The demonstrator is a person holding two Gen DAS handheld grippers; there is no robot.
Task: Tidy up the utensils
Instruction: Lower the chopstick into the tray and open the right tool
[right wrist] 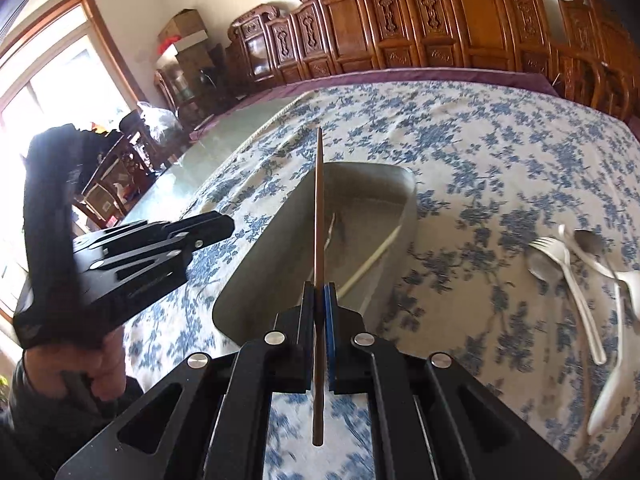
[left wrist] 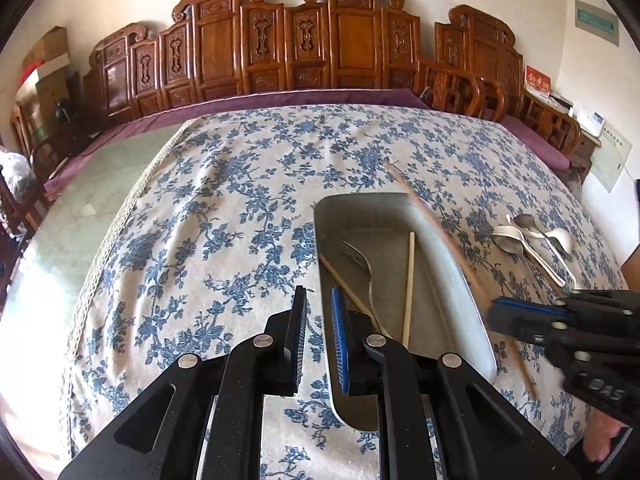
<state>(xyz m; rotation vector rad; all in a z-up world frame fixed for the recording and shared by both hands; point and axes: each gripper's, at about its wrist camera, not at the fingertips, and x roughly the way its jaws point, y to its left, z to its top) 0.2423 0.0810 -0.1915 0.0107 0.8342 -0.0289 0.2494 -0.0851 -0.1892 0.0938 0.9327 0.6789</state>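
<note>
A grey metal tray (left wrist: 360,200) lies on the blue-flowered tablecloth (left wrist: 224,216). Inside it are a metal fork (left wrist: 360,260) and two pale chopsticks (left wrist: 409,288). My left gripper (left wrist: 319,294) hovers over the tray's near left rim, its jaws a little apart with nothing between them. My right gripper (right wrist: 320,285) is shut on a dark brown chopstick (right wrist: 319,200), which points forward over the tray (right wrist: 280,240). In the left wrist view the right gripper (left wrist: 496,314) is at the tray's right side, with the brown chopstick (left wrist: 432,220) slanting across the rim.
Loose utensils (right wrist: 580,272) lie on the cloth right of the tray: a white plastic fork, metal spoons and a white spoon. They also show in the left wrist view as a pile (left wrist: 532,240). A carved wooden bench (left wrist: 280,48) runs behind the table. The person's hand (right wrist: 108,364) holds the left gripper (right wrist: 224,226).
</note>
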